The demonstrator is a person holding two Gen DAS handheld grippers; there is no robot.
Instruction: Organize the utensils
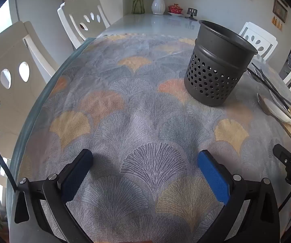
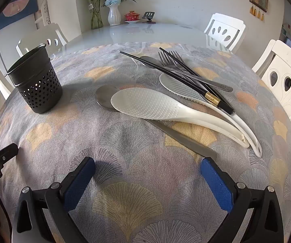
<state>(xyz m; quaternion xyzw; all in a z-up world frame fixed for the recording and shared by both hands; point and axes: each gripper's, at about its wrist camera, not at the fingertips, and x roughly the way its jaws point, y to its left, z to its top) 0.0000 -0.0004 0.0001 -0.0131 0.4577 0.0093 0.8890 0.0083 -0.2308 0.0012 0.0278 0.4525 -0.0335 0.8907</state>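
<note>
Left wrist view: the left claw (image 1: 144, 163) tilts down over the patterned worktop (image 1: 125, 111), spread wide and empty. A dark perforated utensil holder (image 1: 218, 66) stands upright at upper right.

Right wrist view: the right claw (image 2: 147, 171) is likewise released and empty. Two white rice paddles (image 2: 155, 106), black chopsticks (image 2: 178, 77), forks (image 2: 171, 62) and metal spoons (image 2: 105, 99) lie piled at centre right, handles toward the lower right.

Matt perforated metal holder (image 2: 36, 85), dimpled white plastic rice paddles (image 2: 155, 106), woven cloth (image 2: 135, 162) over the glossy table (image 2: 145, 34).
</note>
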